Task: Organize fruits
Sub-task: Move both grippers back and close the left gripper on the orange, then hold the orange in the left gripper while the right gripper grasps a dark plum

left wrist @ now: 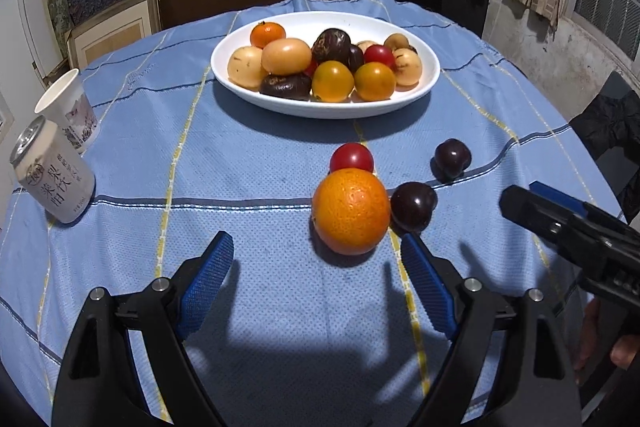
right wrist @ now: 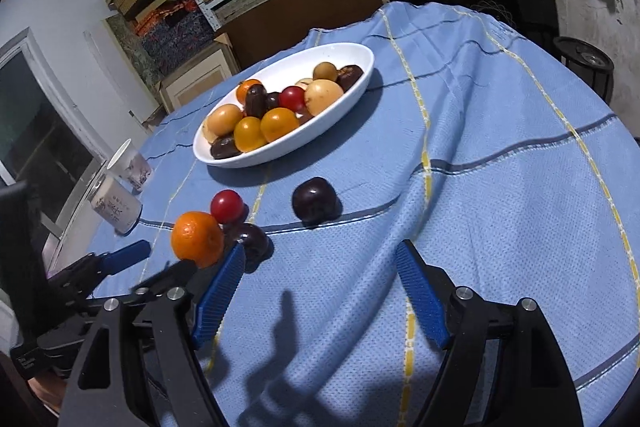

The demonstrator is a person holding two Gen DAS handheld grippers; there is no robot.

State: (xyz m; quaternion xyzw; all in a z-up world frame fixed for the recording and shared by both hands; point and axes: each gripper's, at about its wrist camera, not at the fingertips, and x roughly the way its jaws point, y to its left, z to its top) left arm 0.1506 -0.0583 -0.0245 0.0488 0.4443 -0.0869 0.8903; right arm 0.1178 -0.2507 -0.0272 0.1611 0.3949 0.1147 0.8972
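A white oval plate (left wrist: pixel 424 89) (right wrist: pixel 360 89) holds several fruits at the far middle of the blue cloth. Nearer lie an orange (left wrist: pixel 351 211) (right wrist: pixel 197 239), a red tomato (left wrist: pixel 352 157) (right wrist: pixel 227 205) just behind it, a dark plum (left wrist: pixel 413 206) (right wrist: pixel 252 241) touching its right side, and a second plum (left wrist: pixel 452 155) (right wrist: pixel 316 201) standing apart. My left gripper (left wrist: pixel 316 243) (right wrist: pixel 154 259) is open, its tips just short of the orange. My right gripper (right wrist: pixel 322 249) (left wrist: pixel 520 203) is open and holds nothing; its left finger (right wrist: pixel 222 287) lies beside the near plum.
A drink can (left wrist: pixel 52 175) (right wrist: pixel 116 205) and a paper cup (left wrist: pixel 70 109) (right wrist: pixel 130 165) stand near the table's left edge. Shelves of boxes and cardboard fill the back. A dark garment (left wrist: pixel 612 131) hangs off the right edge. A hand (left wrist: pixel 624 351) grips the right tool.
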